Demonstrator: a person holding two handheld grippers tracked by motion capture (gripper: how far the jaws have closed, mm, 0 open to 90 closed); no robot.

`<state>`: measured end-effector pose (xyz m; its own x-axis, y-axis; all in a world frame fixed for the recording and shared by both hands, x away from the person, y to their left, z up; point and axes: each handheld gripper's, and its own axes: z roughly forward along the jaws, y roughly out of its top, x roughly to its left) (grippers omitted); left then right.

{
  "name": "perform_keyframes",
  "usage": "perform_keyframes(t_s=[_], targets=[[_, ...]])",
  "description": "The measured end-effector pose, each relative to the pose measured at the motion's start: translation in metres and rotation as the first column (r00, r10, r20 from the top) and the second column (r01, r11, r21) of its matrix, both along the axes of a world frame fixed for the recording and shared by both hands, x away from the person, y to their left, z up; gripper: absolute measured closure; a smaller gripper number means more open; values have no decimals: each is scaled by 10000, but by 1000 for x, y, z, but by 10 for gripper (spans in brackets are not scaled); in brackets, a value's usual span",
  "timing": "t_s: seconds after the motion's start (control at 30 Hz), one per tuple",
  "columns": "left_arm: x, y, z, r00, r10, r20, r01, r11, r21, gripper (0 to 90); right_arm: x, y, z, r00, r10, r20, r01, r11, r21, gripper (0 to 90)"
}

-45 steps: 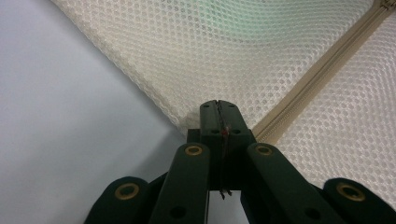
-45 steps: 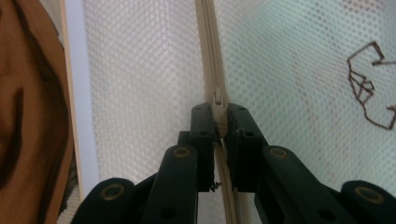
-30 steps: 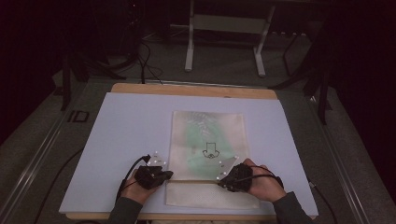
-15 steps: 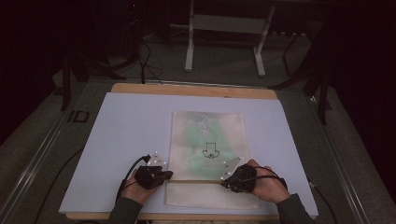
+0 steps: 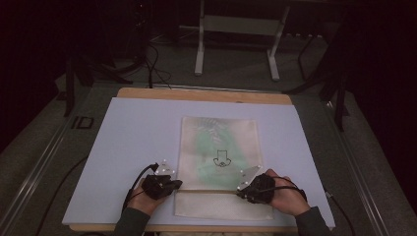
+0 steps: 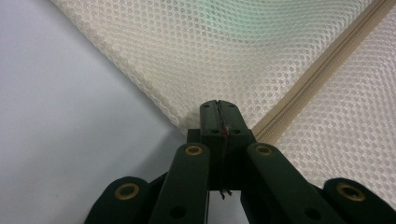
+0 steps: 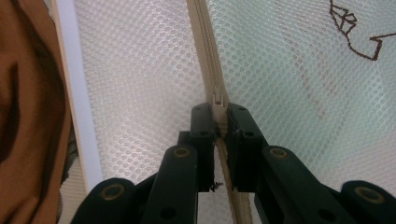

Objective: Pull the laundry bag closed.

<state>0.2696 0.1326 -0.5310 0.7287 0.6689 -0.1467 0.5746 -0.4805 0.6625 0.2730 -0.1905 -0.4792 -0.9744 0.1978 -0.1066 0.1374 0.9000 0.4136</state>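
A cream mesh bag (image 5: 220,162) lay flat on the pale worktop (image 5: 137,132), near its front edge, something green inside. The left gripper (image 6: 218,116) had its fingers clamped together on the bag's left edge beside the zipper (image 7: 205,51). The right gripper (image 7: 218,122) held its fingers closed on the zipper's pull tab (image 7: 218,99). If the right hand tugged off the zipper's line, the small tab could slip free; a weak left hold would let the mesh bunch and jam the slider.
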Motion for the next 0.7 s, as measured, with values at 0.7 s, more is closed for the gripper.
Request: perform_keyframes(t_s=[0.7], targets=[[0,0,0,10000,-30,0,30,10000,60,896,0,-21,-1,9992,-404,-57,405,9987,302,825]])
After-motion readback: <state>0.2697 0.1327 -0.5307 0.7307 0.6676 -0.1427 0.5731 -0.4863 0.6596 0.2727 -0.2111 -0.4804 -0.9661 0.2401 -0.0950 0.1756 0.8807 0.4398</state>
